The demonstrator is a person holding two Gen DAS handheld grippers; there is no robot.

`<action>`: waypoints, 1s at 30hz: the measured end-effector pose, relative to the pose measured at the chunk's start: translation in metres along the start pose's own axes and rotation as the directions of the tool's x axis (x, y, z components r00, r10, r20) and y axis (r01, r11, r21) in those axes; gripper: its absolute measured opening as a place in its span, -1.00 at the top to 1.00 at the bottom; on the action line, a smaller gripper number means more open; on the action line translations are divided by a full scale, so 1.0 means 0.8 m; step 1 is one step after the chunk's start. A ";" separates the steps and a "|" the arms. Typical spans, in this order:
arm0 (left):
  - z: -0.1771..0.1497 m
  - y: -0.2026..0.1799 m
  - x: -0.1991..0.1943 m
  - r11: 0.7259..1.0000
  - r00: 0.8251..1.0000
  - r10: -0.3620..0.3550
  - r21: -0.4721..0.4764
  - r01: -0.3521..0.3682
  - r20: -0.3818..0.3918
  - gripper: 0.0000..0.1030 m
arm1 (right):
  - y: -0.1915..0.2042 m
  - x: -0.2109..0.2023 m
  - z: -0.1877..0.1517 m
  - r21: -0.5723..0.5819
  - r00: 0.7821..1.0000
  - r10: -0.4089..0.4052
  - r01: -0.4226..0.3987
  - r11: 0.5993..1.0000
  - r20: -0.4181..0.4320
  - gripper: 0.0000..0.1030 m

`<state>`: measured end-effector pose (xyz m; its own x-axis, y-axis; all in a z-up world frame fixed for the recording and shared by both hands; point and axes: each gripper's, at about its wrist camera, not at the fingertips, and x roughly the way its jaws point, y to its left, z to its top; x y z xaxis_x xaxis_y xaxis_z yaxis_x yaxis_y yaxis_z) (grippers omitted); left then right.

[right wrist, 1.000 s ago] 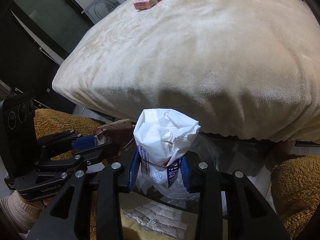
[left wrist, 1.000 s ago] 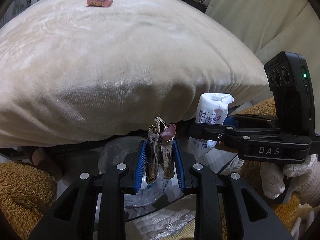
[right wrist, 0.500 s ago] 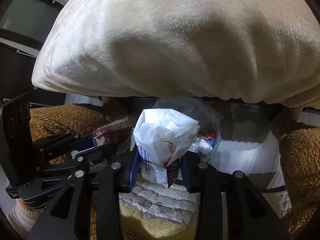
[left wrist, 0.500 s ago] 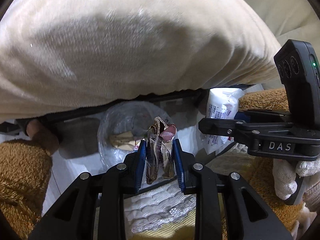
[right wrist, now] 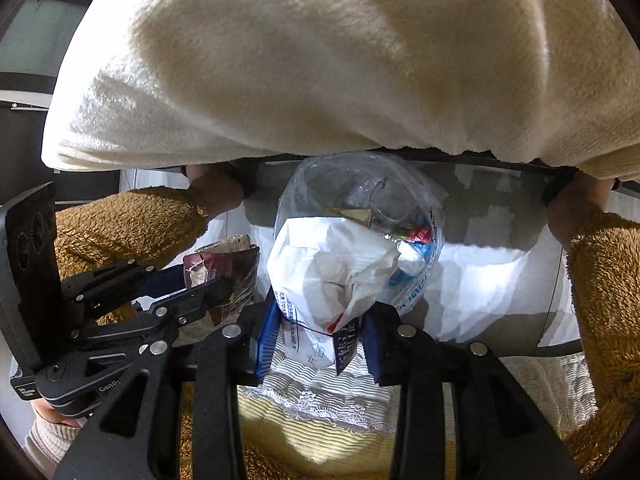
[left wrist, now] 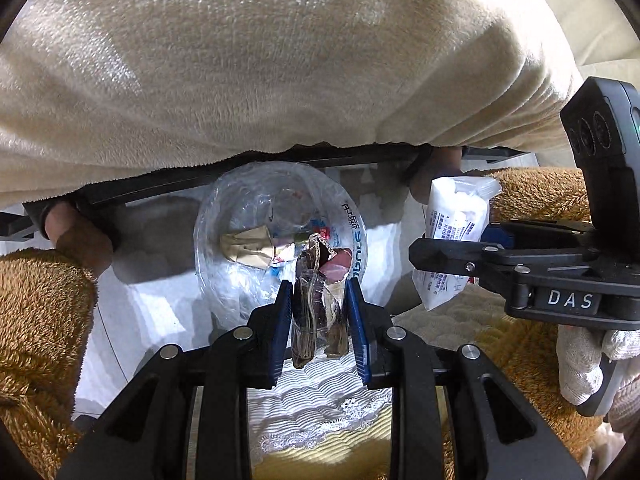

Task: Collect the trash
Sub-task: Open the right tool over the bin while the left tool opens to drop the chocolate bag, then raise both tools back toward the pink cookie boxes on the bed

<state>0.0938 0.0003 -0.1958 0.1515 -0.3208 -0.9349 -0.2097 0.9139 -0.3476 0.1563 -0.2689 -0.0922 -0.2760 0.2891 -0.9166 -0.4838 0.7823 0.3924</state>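
My left gripper [left wrist: 320, 300] is shut on a brown crumpled wrapper [left wrist: 318, 312], which also shows in the right wrist view [right wrist: 222, 276]. My right gripper [right wrist: 320, 316] is shut on a white crumpled packet [right wrist: 328, 276], seen at the right in the left wrist view [left wrist: 452, 240]. Both are held above a clear plastic trash bag [left wrist: 248, 216] [right wrist: 368, 184] that is open below the table edge and holds several scraps. The other gripper shows in each view: the right gripper [left wrist: 444, 248] and the left gripper [right wrist: 216, 280].
A cream plush blanket [left wrist: 280, 60] [right wrist: 340, 60] covers the table and fills the upper view. A dark table edge [left wrist: 200, 180] runs under it. Brown fleece sleeves [left wrist: 40, 300] [right wrist: 604, 280] are at both sides. A white lace cloth [left wrist: 320, 408] lies below.
Both grippers have tilted down and moved toward the bag under the table edge. The table top and the pink box have gone out of view. The grips are unchanged.
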 end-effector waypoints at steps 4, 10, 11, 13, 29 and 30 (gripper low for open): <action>0.000 0.002 0.003 1.000 1.000 0.003 0.000 -0.004 -0.011 0.49 | -0.003 -0.003 -0.001 0.006 1.000 0.003 -0.003 1.000 0.004 0.28; 0.001 0.000 0.007 1.000 1.000 0.006 0.002 -0.006 -0.027 0.48 | -0.001 -0.003 -0.001 0.004 1.000 0.001 -0.001 1.000 0.003 0.27; 0.001 0.000 0.011 1.000 0.999 -0.004 -0.002 0.004 -0.043 0.47 | -0.001 -0.003 0.000 0.005 1.000 -0.002 0.002 1.000 0.003 0.26; 0.002 0.001 0.013 1.000 0.999 0.003 -0.007 -0.004 -0.045 0.43 | 0.000 -0.005 0.000 0.005 1.000 -0.009 0.009 1.000 0.010 0.16; 0.002 -0.001 -0.015 1.000 0.999 0.007 0.002 -0.007 0.043 0.42 | 0.004 -0.021 0.000 -0.017 0.998 -0.016 0.017 1.000 0.062 0.09; 0.001 -0.003 -0.020 1.000 0.998 0.003 0.009 -0.004 0.058 0.42 | 0.005 -0.024 -0.001 -0.023 0.997 -0.016 0.018 1.000 0.073 0.09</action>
<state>0.0926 0.0038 -0.1799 0.2064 -0.3030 -0.9304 -0.2020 0.9172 -0.3435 0.1589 -0.2715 -0.0730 -0.2066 0.3164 -0.9259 -0.5078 0.7742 0.3779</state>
